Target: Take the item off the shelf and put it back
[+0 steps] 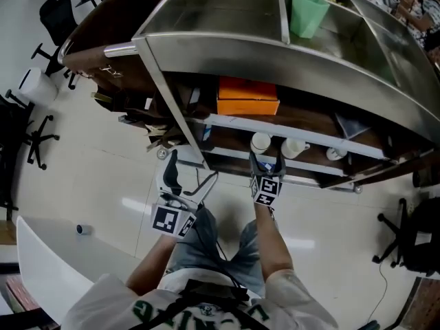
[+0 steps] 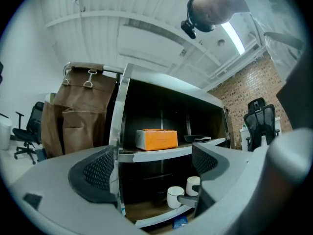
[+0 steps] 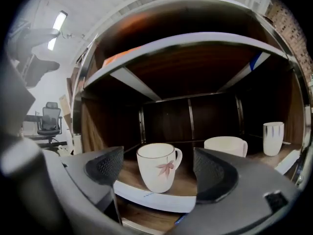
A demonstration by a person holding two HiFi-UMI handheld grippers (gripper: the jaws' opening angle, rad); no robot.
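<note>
A white mug with a reddish leaf print (image 3: 155, 165) stands at the front edge of the low wooden shelf (image 3: 146, 197). My right gripper (image 3: 159, 170) is open just in front of it, jaws spread wider than the mug and not touching it. From above, that mug (image 1: 260, 142) sits just beyond the right gripper (image 1: 267, 162). A second white mug (image 1: 293, 147) stands to its right. My left gripper (image 1: 173, 167) hangs open and empty, back from the shelf's left post. The left gripper view shows both mugs (image 2: 174, 196) low between the open left gripper's (image 2: 149, 168) jaws, far off.
An orange box (image 1: 247, 96) lies on the shelf above, and a dark tray (image 2: 200, 139) lies to its right. A tall striped cup (image 3: 273, 138) stands at the far right of the low shelf. A green container (image 1: 306, 12) sits on the metal top. Brown bags (image 2: 78, 116) hang left; office chairs (image 1: 38, 139) stand around.
</note>
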